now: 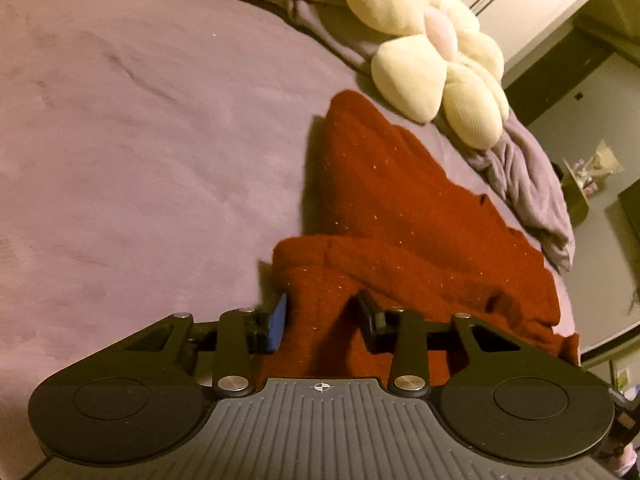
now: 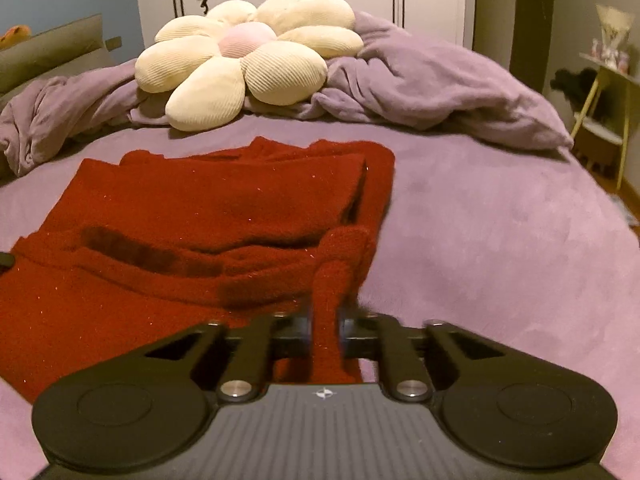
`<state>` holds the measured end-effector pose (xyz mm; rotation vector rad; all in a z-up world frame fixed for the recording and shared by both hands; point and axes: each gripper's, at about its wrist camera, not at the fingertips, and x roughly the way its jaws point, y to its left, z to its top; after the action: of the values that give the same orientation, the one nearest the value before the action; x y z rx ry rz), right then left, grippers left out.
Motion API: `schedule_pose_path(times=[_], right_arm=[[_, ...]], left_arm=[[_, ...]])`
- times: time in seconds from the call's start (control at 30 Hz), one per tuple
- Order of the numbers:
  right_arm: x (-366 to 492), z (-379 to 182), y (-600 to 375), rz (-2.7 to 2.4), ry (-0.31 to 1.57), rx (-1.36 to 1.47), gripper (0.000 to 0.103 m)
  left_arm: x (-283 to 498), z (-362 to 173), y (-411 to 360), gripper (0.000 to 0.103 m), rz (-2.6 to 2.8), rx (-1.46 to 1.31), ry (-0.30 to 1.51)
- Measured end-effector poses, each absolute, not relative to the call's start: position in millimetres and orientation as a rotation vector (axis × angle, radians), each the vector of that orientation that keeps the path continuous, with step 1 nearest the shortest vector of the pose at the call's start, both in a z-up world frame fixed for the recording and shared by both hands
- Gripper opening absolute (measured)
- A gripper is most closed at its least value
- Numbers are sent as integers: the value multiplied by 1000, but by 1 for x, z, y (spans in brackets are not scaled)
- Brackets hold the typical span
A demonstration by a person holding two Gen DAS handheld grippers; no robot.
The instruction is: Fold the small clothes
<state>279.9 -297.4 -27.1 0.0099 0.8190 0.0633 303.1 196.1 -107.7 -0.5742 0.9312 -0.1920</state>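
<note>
The red knitted garment lies partly folded on the purple bedspread, just in front of the flower-shaped cushion; the right gripper is clenched on a raised fold at the garment's right edge; the left gripper stands half spread at the opposite edge, a bunch of red cloth between its fingers, the blue pad touching the cloth; whether it grips I cannot tell.
</note>
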Motion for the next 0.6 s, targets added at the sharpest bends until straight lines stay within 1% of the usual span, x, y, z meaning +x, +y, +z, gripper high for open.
schedule_pose_path(times=[0.07, 0.1, 0.2, 0.27, 0.3, 0.33, 0.37, 0.4, 0.47, 0.5, 0.6], right_arm=[[277, -25, -296, 64, 806, -4, 9], [276, -23, -295, 68, 802, 0, 9], [269, -17, -294, 90, 775, 22, 9], [261, -11, -293, 112, 751, 47, 9], [258, -9, -293, 124, 742, 60, 9], [255, -7, -292, 133, 737, 72, 9], [253, -7, -291, 134, 735, 75, 9], [252, -7, -290, 133, 738, 66, 9], [252, -9, -287, 122, 750, 36, 9], [252, -10, -285, 120, 760, 22, 9], [250, -6, -278, 121, 759, -27, 9]], left_arm=[[301, -109, 202, 81, -161, -577, 938], [301, -111, 204, 86, -175, -596, 946], [303, -119, 210, 91, -242, -680, 976], [306, -121, 211, 91, -250, -715, 978], [308, -122, 211, 89, -244, -739, 977], [309, -123, 211, 86, -246, -764, 974], [311, -123, 210, 72, -253, -778, 970], [312, -123, 208, 51, -253, -778, 970], [313, -121, 201, 36, -211, -722, 978], [312, -119, 198, 25, -211, -694, 965], [303, -102, 190, 15, -201, -606, 908]])
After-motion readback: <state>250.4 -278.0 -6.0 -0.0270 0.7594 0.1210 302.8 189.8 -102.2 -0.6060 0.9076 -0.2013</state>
